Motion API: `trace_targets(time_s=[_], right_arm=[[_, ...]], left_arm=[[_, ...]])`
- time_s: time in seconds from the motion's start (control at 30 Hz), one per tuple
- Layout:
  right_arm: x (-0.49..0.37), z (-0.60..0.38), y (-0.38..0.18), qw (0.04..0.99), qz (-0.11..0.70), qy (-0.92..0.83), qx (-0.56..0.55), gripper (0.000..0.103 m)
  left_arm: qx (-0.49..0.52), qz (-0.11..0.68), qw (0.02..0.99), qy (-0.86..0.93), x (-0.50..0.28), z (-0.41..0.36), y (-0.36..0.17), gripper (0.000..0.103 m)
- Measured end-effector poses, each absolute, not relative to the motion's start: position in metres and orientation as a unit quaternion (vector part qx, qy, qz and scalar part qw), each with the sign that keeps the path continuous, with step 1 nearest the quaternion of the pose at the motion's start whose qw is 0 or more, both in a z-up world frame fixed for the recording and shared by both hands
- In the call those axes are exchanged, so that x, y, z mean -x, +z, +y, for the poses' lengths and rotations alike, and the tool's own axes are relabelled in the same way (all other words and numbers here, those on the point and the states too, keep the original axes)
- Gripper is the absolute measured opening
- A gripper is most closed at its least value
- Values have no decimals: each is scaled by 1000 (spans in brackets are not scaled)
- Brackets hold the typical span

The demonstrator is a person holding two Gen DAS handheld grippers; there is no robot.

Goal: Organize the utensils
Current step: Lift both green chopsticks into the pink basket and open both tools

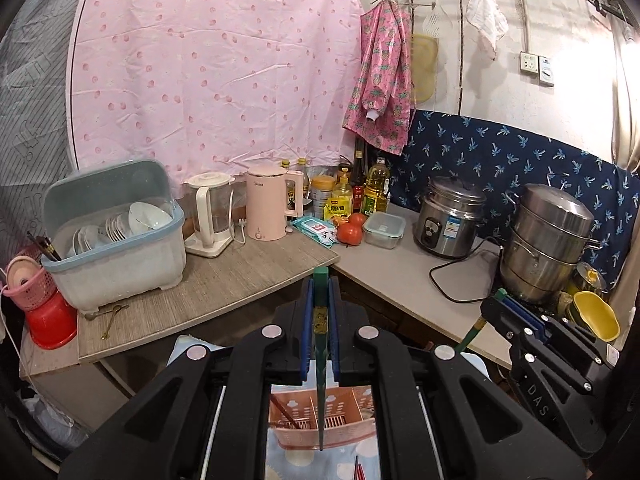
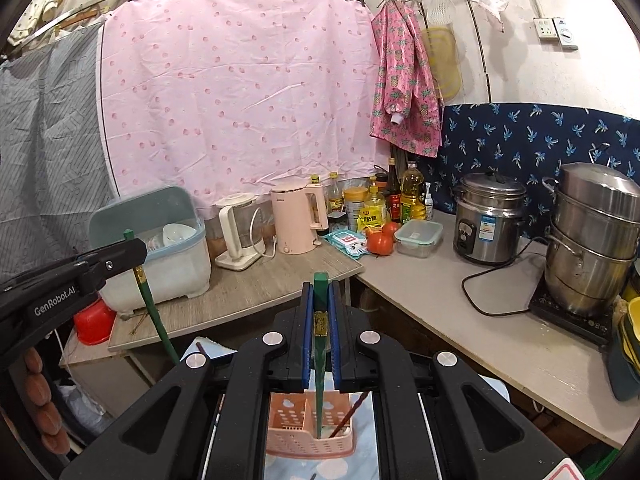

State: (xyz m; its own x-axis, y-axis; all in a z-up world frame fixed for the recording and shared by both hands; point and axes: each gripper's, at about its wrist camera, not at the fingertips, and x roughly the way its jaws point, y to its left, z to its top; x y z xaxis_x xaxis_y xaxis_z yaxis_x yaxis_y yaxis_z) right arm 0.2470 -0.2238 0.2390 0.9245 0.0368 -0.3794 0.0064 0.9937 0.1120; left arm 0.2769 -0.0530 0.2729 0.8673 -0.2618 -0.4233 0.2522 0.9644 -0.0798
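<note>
Both grippers are loaded. The left gripper [image 1: 320,320] is pinched on a green chopstick [image 1: 320,380]; the right gripper [image 2: 320,320] is pinched on a second green chopstick [image 2: 320,376]. In both, the stick runs along the finger axis, square top poking just past the blue pads, tapered end hanging down and back toward the pink utensil basket [image 2: 310,436] on the pale-blue cloth below. Key relation: the basket sits directly under each claw, so the move looks like a straight drop along the stick's long axis, no reorientation needed. From the right wrist view, that tip looks already at or inside the compartment right of the divider, beside a brown chopstick [image 2: 352,412] leaning there; the right hand looks nearer to release. From the left wrist view, the tip overlaps the basket's front wall, so I can't tell whether it is inside or hanging in front. Risk: sticks clashing if both descend together.
</note>
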Motion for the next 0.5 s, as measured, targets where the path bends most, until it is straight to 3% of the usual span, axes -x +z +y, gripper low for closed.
trace_targets(time_s=[0.5], right_arm=[[-300,-223,172,965,254,7,-60,7]], left_arm=[[16,267,954,-136,-327,-67,218,7]])
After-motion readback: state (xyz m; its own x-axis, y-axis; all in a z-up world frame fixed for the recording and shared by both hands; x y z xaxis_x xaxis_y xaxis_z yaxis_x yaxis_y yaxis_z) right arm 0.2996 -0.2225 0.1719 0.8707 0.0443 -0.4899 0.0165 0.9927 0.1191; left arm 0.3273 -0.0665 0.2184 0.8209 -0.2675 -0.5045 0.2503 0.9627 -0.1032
